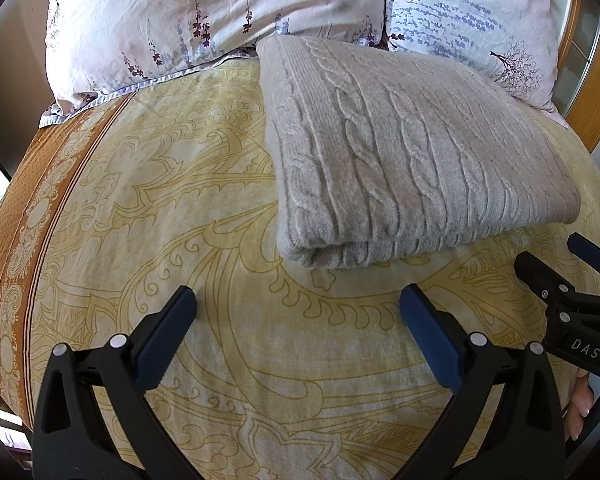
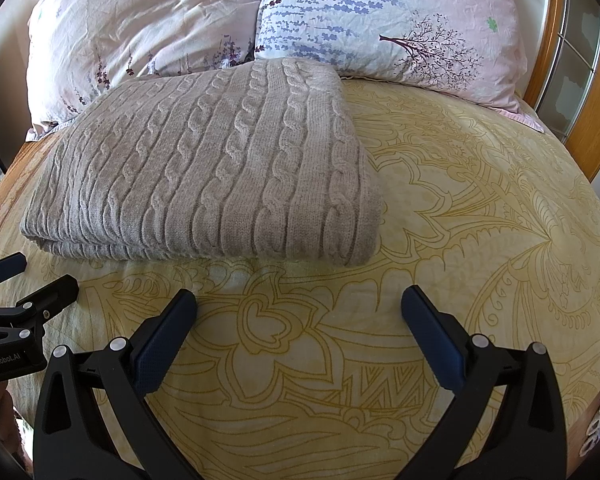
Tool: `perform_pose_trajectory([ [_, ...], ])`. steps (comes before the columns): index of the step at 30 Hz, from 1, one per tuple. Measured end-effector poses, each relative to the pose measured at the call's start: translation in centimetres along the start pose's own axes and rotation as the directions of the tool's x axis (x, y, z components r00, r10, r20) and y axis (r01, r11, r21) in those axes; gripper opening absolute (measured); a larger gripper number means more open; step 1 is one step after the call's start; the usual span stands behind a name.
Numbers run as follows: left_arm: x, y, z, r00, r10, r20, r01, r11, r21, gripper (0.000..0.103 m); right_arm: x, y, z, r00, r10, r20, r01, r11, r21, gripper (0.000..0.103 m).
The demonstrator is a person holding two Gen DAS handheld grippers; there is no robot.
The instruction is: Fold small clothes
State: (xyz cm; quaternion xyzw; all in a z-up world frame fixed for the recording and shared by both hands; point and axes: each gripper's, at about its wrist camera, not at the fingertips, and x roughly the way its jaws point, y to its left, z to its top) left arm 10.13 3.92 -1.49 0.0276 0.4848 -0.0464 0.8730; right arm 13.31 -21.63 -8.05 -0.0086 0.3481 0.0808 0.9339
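Observation:
A beige cable-knit sweater (image 1: 412,160) lies folded into a flat rectangle on the yellow patterned bedspread (image 1: 220,240); it also shows in the right wrist view (image 2: 220,176). My left gripper (image 1: 298,300) is open and empty, just in front of the sweater's near folded edge. My right gripper (image 2: 300,300) is open and empty, also in front of the sweater, apart from it. The right gripper shows at the right edge of the left wrist view (image 1: 556,260), and the left gripper at the left edge of the right wrist view (image 2: 32,276).
Two floral pillows (image 2: 148,24) (image 2: 400,20) lie behind the sweater at the head of the bed. A wooden headboard frame (image 2: 572,92) stands at the right. The bedspread's orange border (image 1: 32,208) marks the bed's left edge.

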Motion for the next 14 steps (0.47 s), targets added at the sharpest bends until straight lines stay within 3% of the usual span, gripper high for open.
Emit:
perform_pose_trajectory([
  [14,0.08,0.04,0.04,1.0,-0.001,-0.001,0.001,1.0,0.002,0.101,0.01,0.02,-0.03,1.0,-0.001,0.0,0.001,1.0,0.001,0.102],
])
